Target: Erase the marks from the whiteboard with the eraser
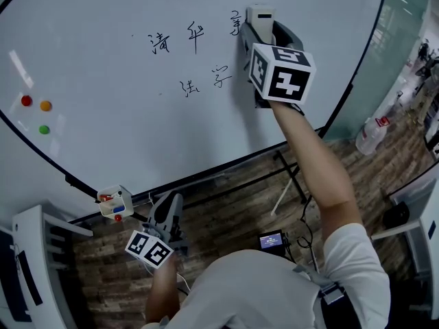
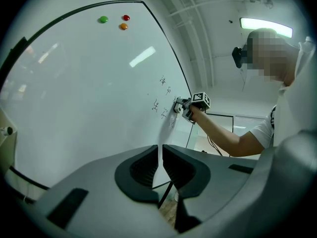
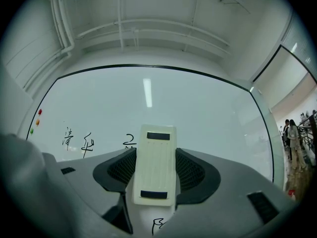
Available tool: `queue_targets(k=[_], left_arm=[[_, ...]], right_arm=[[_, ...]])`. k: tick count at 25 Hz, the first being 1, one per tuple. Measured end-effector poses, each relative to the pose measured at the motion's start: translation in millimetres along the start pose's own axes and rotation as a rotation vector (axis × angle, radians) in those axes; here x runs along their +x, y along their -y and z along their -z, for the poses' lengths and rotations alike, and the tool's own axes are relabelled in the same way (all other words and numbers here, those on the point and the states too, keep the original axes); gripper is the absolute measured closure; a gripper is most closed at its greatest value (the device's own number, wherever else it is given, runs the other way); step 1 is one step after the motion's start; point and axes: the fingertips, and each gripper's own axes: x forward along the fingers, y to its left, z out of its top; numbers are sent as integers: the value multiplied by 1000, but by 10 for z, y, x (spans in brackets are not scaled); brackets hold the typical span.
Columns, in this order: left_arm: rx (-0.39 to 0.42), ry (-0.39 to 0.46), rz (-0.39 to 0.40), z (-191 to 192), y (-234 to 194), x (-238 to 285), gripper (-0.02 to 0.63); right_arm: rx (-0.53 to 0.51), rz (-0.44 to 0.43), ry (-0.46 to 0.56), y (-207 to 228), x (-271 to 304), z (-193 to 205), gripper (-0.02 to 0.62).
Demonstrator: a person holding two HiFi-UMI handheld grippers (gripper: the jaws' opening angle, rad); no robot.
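The right hand-held gripper [image 3: 154,175] is clamped on the cream rectangular plastic eraser [image 1: 260,14]. It appears to press the eraser against the large glossy white whiteboard [image 1: 96,19], at the right end of the board's upper row of black handwritten marks [image 1: 173,42], likely so one sweep can wipe them. The left hand-held gripper [image 2: 160,166], jaws together and empty, hangs below the whiteboard's lower edge, out of the way.

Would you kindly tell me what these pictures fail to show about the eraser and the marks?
- Right gripper view: the eraser covers part of the marks behind it.
- Head view: the eraser's body hides its contact with the whiteboard.
- Left gripper view: marks too small to read.
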Motion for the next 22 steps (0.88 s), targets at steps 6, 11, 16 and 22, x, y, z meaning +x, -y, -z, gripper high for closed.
queue_targets(k=[6,11,16,22], left_arm=[[-3,2,7,-6,0,-2,588],[-5,0,23,-5,11,16,589],[-9,-8,26,-7,10,-12,588],[-11,-20,24,6,-10,-111,588]], right_arm=[[-2,-3,-3,-97,-17,-16,336],[-17,-27,-6,-269,-20,-17,336],[-33,-33,-1,-398,-31,-13,336],[-45,-59,3,-631,-59,-6,336]])
